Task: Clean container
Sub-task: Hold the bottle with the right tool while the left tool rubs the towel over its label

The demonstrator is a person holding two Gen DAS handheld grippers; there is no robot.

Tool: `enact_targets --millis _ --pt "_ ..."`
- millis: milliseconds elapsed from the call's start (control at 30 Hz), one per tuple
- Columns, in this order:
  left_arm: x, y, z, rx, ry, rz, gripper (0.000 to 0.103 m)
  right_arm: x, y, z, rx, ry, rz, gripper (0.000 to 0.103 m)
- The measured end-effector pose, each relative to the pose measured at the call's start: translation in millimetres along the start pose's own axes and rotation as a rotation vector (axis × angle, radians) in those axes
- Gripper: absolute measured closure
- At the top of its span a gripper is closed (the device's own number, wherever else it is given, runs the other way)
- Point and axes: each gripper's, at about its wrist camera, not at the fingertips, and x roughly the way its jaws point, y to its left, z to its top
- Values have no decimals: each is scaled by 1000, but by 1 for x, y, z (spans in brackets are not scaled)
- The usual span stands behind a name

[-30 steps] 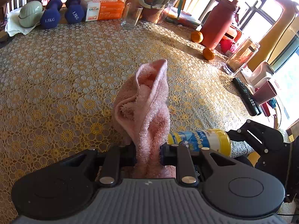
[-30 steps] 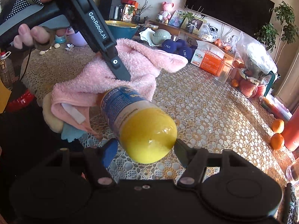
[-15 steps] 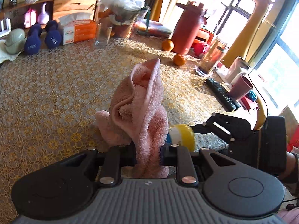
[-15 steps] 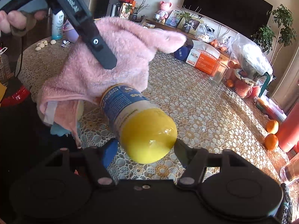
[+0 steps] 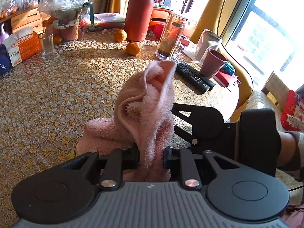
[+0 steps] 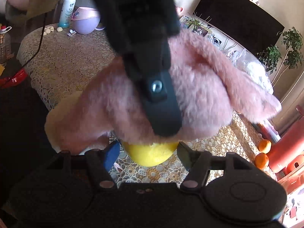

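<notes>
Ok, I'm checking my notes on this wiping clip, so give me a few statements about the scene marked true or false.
1. The left gripper is shut on the pink towel. True.
2. The right gripper holds a yellow-ended container. True.
3. The towel lies flat on the table. False: it is draped over the container.
4. Two oranges sit near the red flask. True.
5. The remote control lies on the floor. False: on the table.

Two oranges (image 5: 120, 35) (image 5: 133, 48), one remote (image 5: 193, 76), one drinking glass (image 5: 46, 45), one pink towel (image 5: 146, 110).
</notes>
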Motion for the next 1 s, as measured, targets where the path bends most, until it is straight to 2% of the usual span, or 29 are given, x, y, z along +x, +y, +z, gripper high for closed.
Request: enact_targets --millis 100,167,533,667,1000 --pt "5 10 0 -48 0 -17 82 3 -1 0 23 16 10 38" --pt "4 15 -1 -63 -7 18 82 5 -1 -1 31 18 13 38" --pt "-5 88 -13 -267 -29 99 82 10 1 0 26 11 11 38" --pt "-12 112 -27 -383 -44 51 82 14 -1 0 2 2 0 38" --pt "-21 107 -50 -401 -73 30 82 16 0 -9 11 31 18 38"
